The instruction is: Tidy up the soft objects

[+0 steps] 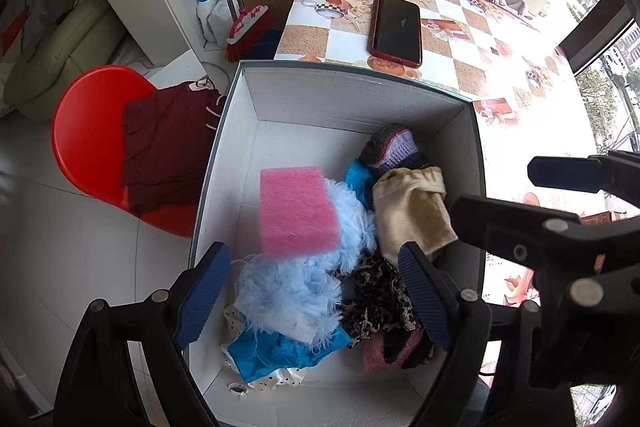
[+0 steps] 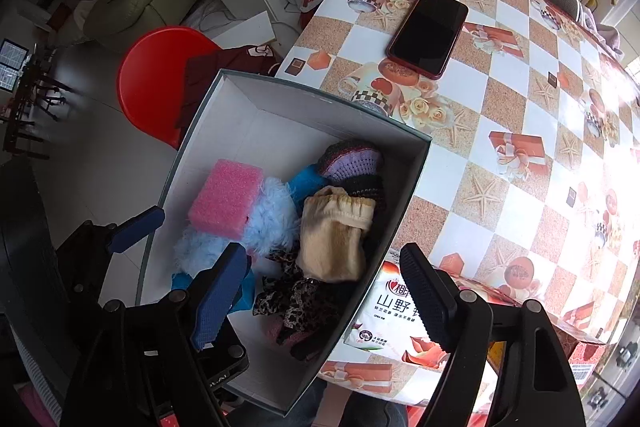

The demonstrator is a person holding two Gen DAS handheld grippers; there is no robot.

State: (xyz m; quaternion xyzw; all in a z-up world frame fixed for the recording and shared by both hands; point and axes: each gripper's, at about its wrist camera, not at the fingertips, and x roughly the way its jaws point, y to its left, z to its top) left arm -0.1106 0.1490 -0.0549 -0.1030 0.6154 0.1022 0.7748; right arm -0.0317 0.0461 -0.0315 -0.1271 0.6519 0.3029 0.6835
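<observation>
Daylight from the window at right; both views bright overall. Glare blows out the right side of the checked tablecloth. Pink sponge is motion-blurred in the left wrist view, sharper in the right. Strong fisheye bending, black vignette in the corners. Room at left is dimmer.

Snack packet half behind box wall

You are working in a home. A table carries a printed checkered cloth, a cream sofa stands in the room behind, and a red broom leans beside detergent bottles. A red plastic chair holds folded clothing.
</observation>
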